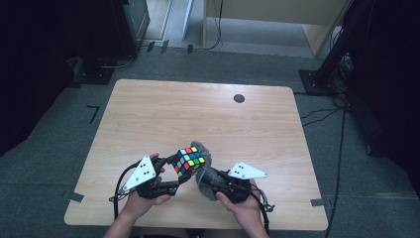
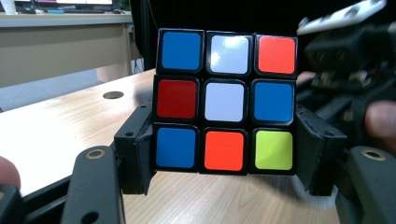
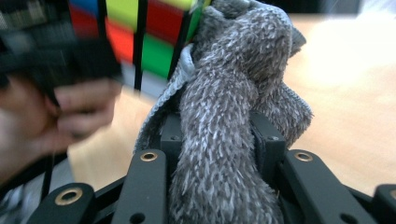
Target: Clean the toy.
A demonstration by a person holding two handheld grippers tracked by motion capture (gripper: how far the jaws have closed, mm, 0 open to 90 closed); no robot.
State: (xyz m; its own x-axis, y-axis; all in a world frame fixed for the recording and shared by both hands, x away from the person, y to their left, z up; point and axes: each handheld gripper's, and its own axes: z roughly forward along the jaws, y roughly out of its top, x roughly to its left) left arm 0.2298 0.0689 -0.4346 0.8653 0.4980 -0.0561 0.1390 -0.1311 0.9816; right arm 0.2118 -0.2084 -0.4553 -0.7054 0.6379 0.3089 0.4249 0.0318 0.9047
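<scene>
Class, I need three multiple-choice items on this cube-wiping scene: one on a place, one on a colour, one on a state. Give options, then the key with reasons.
1. Where is the puzzle cube?
A. Flat on the table
B. Held above the table, between the left tool's pads
C. On the floor

2. In the left gripper view, what colour is the centre square of the cube face that looks at the camera?
A. White
B. Green
C. Red

3. What is the state of the right tool?
A. Open, with nothing in it
B. Shut on the cube
C. Shut on the grey cloth

Key: 1 B, the left tool clamps the cube's sides clear of the tabletop. 2 A, the middle sticker is white. 3 C, the fuzzy cloth is pinched between its pads and lies against the cube.
</scene>
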